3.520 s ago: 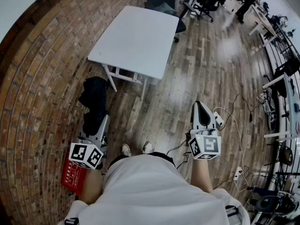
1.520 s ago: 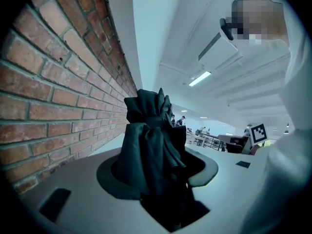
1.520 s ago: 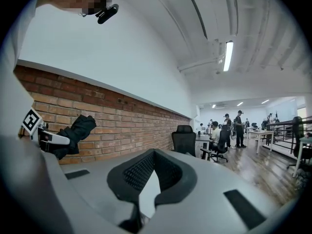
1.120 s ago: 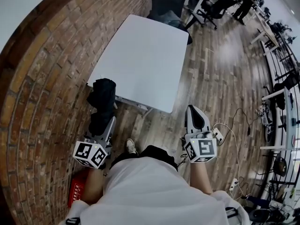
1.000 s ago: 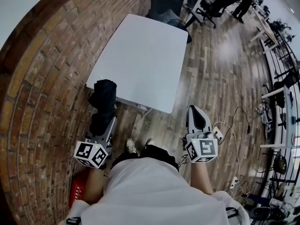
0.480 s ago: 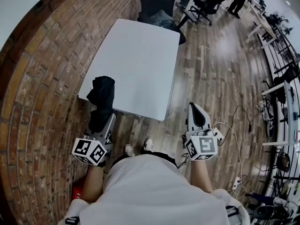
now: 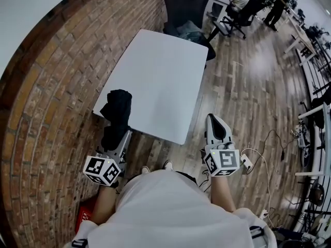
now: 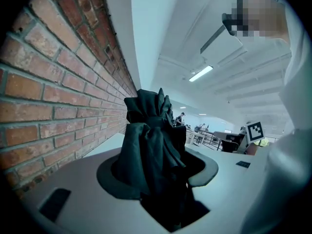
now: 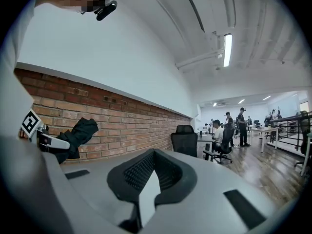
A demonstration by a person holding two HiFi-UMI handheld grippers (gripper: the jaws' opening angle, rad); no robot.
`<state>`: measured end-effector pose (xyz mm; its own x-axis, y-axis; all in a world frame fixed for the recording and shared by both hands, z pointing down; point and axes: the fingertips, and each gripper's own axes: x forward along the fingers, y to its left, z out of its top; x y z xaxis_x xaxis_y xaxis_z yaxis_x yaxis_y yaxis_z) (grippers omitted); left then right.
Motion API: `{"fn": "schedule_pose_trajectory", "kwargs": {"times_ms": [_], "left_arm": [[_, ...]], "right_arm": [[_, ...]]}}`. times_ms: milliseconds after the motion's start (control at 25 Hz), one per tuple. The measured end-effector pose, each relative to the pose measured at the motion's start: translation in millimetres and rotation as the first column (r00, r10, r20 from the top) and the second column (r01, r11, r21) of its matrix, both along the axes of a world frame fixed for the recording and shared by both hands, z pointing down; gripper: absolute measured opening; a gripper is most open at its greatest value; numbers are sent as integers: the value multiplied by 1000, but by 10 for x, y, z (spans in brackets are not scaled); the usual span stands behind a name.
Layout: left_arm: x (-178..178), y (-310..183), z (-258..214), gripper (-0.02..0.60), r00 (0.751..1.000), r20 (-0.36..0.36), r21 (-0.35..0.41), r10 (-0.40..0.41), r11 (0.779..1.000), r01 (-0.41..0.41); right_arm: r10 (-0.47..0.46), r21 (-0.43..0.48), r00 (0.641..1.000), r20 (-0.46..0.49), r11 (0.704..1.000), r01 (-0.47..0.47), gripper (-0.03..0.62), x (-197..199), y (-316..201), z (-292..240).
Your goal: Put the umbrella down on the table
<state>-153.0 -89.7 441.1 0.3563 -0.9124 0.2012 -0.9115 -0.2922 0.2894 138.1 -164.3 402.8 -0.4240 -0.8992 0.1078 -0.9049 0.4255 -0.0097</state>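
my left gripper [image 7: 121, 140] is clamped on the bunched black umbrella [image 7: 118, 107], held over the table's [image 7: 165, 71] near corner by the brick wall [image 7: 54, 87]. my right gripper [image 7: 216, 125] is closed, empty. if i let go this close to the edge, the umbrella could tip off onto the floor.

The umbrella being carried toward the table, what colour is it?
The umbrella is black all over. It shows best in the left gripper view.

Black folded umbrella [image 7: 117, 112] at table [image 7: 160, 76] corner

Black umbrella [image 7: 118, 110], white table [image 7: 160, 71], reddish brick wall [image 7: 46, 102], brown plank floor [image 7: 243, 102].
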Motion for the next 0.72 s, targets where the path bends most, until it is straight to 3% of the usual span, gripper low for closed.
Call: {"fn": "schedule_pose_trajectory", "kwargs": {"times_ms": [720], "left_arm": [[341, -642, 260, 239, 999, 11, -70, 42, 997, -41]], "right_arm": [[52, -20, 999, -6, 998, -52, 20, 419, -86, 80]]}}
